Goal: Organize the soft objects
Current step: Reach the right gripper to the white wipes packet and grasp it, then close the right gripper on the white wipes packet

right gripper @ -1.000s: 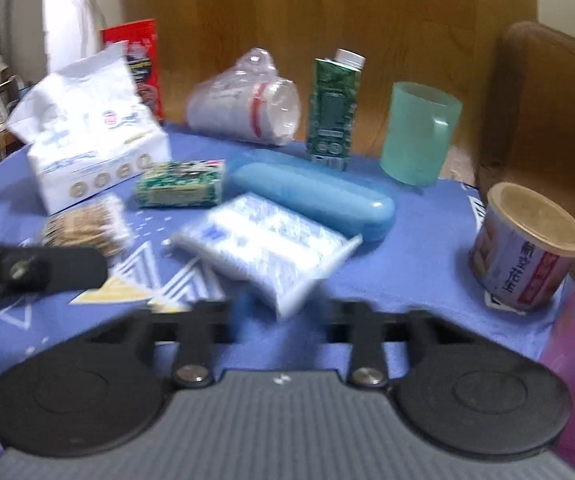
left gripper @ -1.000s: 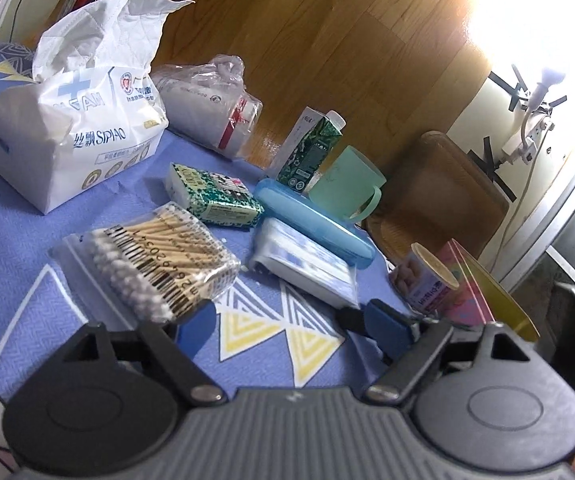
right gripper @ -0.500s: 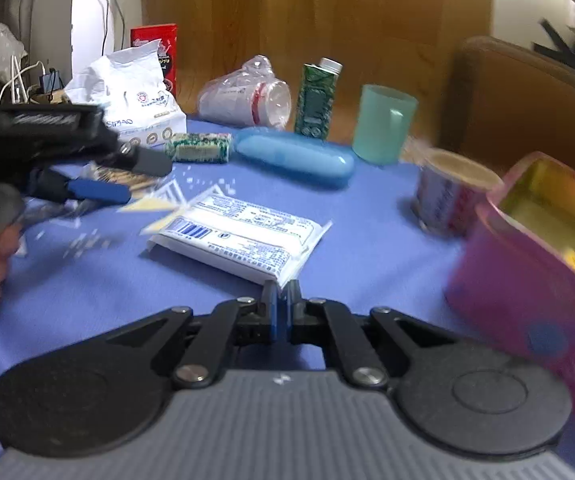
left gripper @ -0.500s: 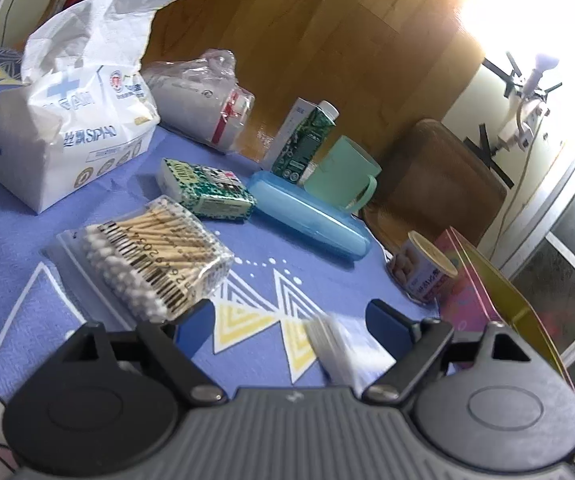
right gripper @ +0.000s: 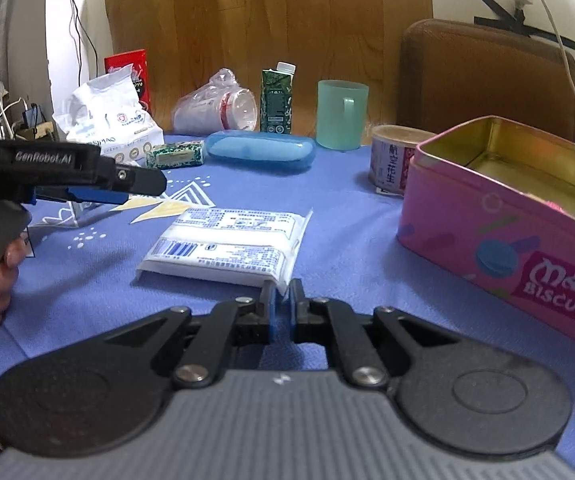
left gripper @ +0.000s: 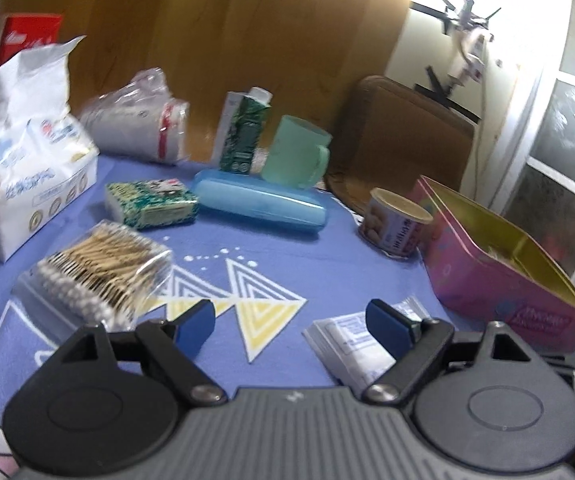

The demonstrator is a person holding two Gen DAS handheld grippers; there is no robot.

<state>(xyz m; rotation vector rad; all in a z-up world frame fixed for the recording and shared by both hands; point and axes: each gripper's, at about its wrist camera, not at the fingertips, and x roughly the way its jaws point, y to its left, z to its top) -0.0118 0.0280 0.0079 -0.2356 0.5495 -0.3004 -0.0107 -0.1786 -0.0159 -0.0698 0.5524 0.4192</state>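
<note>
A flat white packet with blue print (right gripper: 227, 244) lies on the blue tablecloth (right gripper: 347, 208), left of the open pink biscuit tin (right gripper: 507, 216). My right gripper (right gripper: 281, 304) is shut on the packet's near corner. In the left wrist view the same packet (left gripper: 351, 344) lies beside the right finger of my left gripper (left gripper: 293, 328), which hangs open over the cloth with nothing between its pads. A bag of cotton swabs (left gripper: 99, 276) sits just ahead of the left finger. The left gripper (right gripper: 143, 190) shows side-on in the right wrist view, a hand on its handle.
At the back stand a big tissue pack (left gripper: 19, 176), bagged plastic cups (left gripper: 139, 128), a green carton (left gripper: 245, 136), a mint cup (left gripper: 295, 152), a blue case (left gripper: 259, 204), a small green packet (left gripper: 151, 204) and a can (left gripper: 395, 224). A brown chair (right gripper: 487, 80) lies beyond.
The right gripper shut on the white packet and dragged it from beside the blue case toward the near right, next to the tin. The left gripper rolled level and shifted sideways, still open.
</note>
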